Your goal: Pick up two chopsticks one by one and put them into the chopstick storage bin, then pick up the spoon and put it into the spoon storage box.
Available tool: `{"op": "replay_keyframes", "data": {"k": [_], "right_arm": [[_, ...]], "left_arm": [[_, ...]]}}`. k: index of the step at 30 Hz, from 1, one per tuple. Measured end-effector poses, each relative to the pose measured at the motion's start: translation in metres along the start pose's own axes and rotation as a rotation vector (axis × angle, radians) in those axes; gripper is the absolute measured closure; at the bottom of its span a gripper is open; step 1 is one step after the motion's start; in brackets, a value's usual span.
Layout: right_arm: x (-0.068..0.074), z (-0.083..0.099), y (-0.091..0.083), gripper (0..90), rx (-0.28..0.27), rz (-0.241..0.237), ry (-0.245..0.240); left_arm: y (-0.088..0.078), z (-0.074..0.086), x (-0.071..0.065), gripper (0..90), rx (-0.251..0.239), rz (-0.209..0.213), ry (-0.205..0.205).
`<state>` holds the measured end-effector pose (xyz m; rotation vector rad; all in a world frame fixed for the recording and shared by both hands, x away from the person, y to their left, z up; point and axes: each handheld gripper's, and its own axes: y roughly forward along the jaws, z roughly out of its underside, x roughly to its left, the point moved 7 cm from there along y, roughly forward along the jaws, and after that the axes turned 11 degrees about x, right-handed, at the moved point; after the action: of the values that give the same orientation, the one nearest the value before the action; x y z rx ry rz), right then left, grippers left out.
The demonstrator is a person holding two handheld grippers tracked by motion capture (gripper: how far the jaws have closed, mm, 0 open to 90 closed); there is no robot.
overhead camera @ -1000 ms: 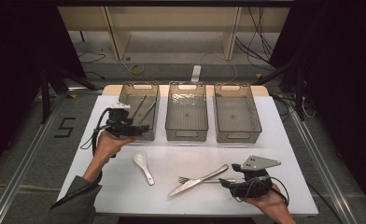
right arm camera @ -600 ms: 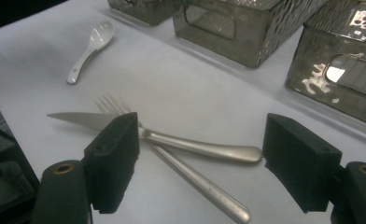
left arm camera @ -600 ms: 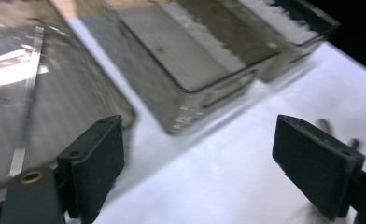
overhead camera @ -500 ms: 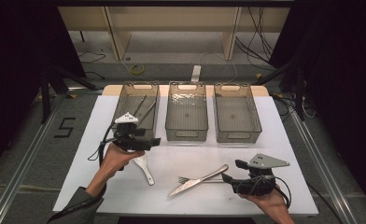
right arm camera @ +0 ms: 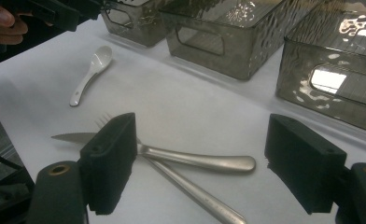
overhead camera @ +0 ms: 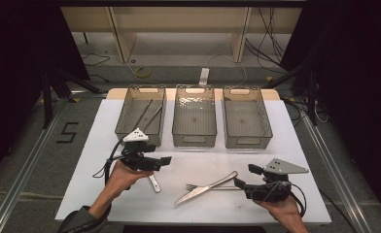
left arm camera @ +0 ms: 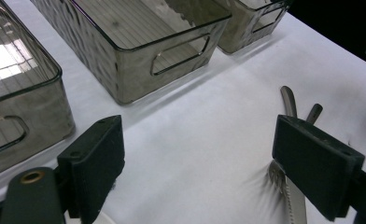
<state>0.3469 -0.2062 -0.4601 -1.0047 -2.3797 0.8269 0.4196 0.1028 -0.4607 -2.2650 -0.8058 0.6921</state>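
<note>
Your right tongs [overhead camera: 240, 183] stand wide with nothing between the pads; their jaws have just been opening. The knife [overhead camera: 205, 188] and fork [overhead camera: 198, 187] lie crossed on the tabletop [overhead camera: 295, 145] directly ahead of them — handles toward the right tongs, blade tip and tines pointing away. In the high view the knife's long axis runs from lower left to upper right. Your left tongs [overhead camera: 164, 161] are also wide and empty, hovering over the white spoon [right arm camera: 90, 74], whose handle shows just below them. The right hand is nearer the knife and fork; the left is nearer the spoon.

Count — three bins [overhead camera: 194, 116], one knife, one fork, one spoon, two chopsticks [overhead camera: 147, 116] in the left bin.
</note>
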Motion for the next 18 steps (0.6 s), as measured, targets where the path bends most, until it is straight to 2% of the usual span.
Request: {"op": "replay_keyframes", "data": {"k": [3, 4, 9, 16, 18], "right_arm": [[0.000, 0.000, 0.001, 26.3, 0.000, 0.000, 0.004], [0.000, 0.000, 0.001, 26.3, 0.000, 0.001, 0.003], [0.000, 0.000, 0.001, 26.3, 0.006, 0.005, 0.003], [0.000, 0.001, 0.001, 26.3, 0.009, 0.008, 0.004], [0.001, 0.001, 0.001, 26.3, 0.009, 0.008, 0.000]], "left_arm": [[0.000, 0.003, -0.002, 16.8, 0.009, 0.002, 0.004], [0.002, 0.006, -0.005, 17.6, 0.025, -0.001, 0.019], [0.004, 0.011, -0.010, 27.4, 0.056, 0.010, 0.038], [0.006, 0.016, -0.016, 30.1, 0.088, 0.009, 0.059], [0.007, 0.018, -0.016, 33.5, 0.101, 0.000, 0.069]]}}
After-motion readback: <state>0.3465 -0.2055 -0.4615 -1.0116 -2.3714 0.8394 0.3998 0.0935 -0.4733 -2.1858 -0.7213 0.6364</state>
